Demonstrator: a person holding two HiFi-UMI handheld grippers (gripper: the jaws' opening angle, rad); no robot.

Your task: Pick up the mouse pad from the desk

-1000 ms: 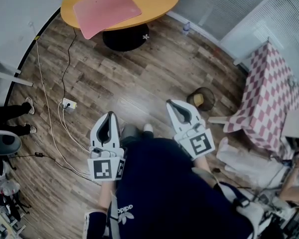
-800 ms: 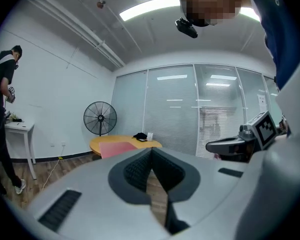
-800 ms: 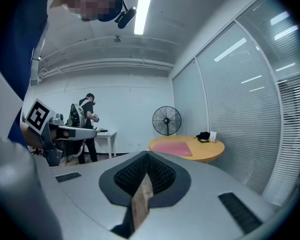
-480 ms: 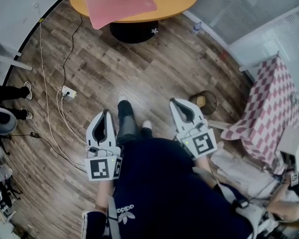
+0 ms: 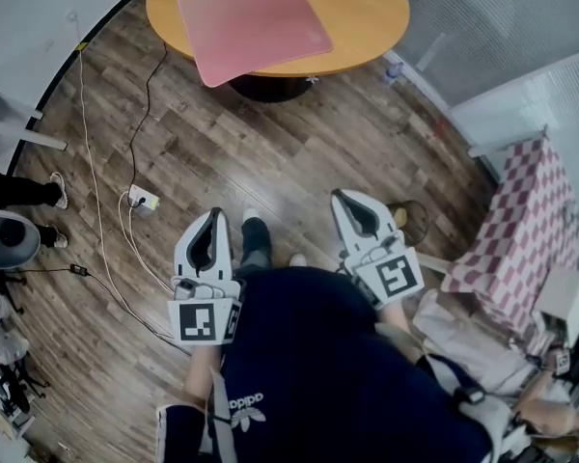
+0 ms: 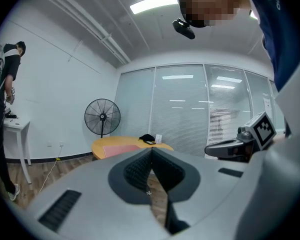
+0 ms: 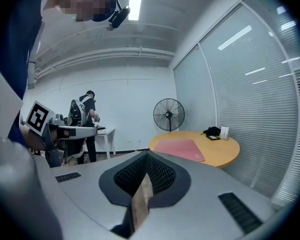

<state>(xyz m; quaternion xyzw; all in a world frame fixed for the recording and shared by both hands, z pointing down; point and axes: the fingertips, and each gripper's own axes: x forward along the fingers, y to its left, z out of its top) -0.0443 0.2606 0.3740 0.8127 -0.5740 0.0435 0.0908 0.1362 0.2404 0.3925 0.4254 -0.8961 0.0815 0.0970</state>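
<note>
The pink mouse pad point(image 5: 254, 22) lies flat on the round orange table point(image 5: 367, 8), its near corner hanging over the table's edge. Both grippers are held out over the wooden floor, well short of the table. My left gripper point(image 5: 215, 216) is shut with nothing in it. My right gripper point(image 5: 345, 197) is level with it, its tips together and empty. In the left gripper view the pad point(image 6: 121, 147) shows just beyond the closed jaw tips point(image 6: 151, 151). The right gripper view has the pad point(image 7: 180, 149) ahead and to the right of its tips point(image 7: 146, 154).
White cables and a power strip point(image 5: 140, 201) trail over the floor at left. A chequered cloth point(image 5: 521, 230) and a small round bin point(image 5: 412, 222) stand at right. A standing fan point(image 7: 169, 115) and a person at a white side table point(image 7: 102, 131) are beyond. Dark items point(image 7: 212, 131) sit on the table's far side.
In the head view the table and pad have slid lower and grown larger as the person walks toward them. Both grippers travel along, still closed and side by side.
</note>
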